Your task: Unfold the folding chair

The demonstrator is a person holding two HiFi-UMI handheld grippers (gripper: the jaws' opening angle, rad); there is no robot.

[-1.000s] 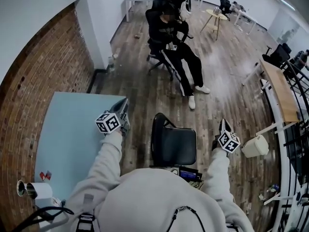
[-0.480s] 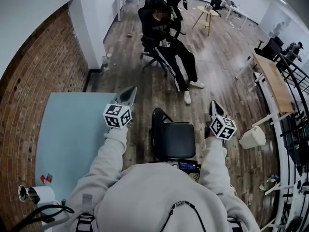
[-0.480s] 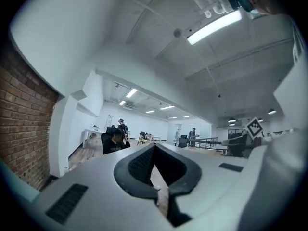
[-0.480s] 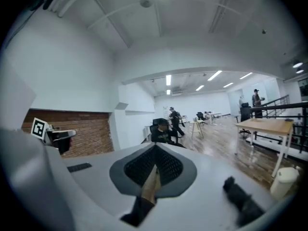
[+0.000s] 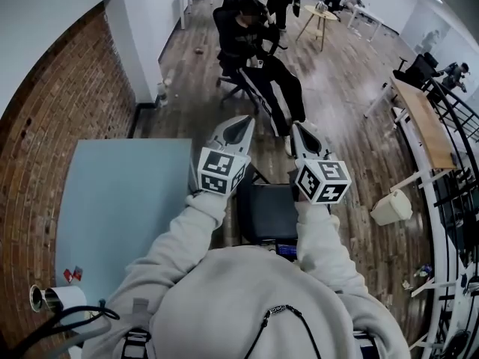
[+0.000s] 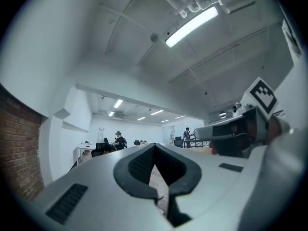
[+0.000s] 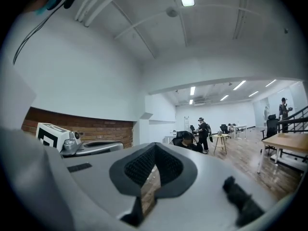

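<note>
The black folding chair (image 5: pixel 263 214) stands on the wooden floor just in front of me, its seat flat and partly hidden by my arms. My left gripper (image 5: pixel 241 123) and my right gripper (image 5: pixel 298 129) are raised side by side above the chair, pointing level at the room. Neither touches the chair. In the left gripper view the jaws (image 6: pixel 154 147) are shut with nothing between them, and the right gripper (image 6: pixel 230 134) shows beside them. The right gripper view has its jaws (image 7: pixel 154 146) shut and empty too, with the left gripper (image 7: pixel 89 149) at its left.
A light blue table (image 5: pixel 120 200) stands at my left against the brick wall (image 5: pixel 52 111). A person (image 5: pixel 251 43) sits on an office chair ahead. A white bin (image 5: pixel 391 208) and a wooden desk (image 5: pixel 426 129) are at the right. A paper roll (image 5: pixel 54 298) lies at the table's near corner.
Both grippers have risen from beside the chair and swung inward, so they now sit close together above it. Both jaws stayed shut.
</note>
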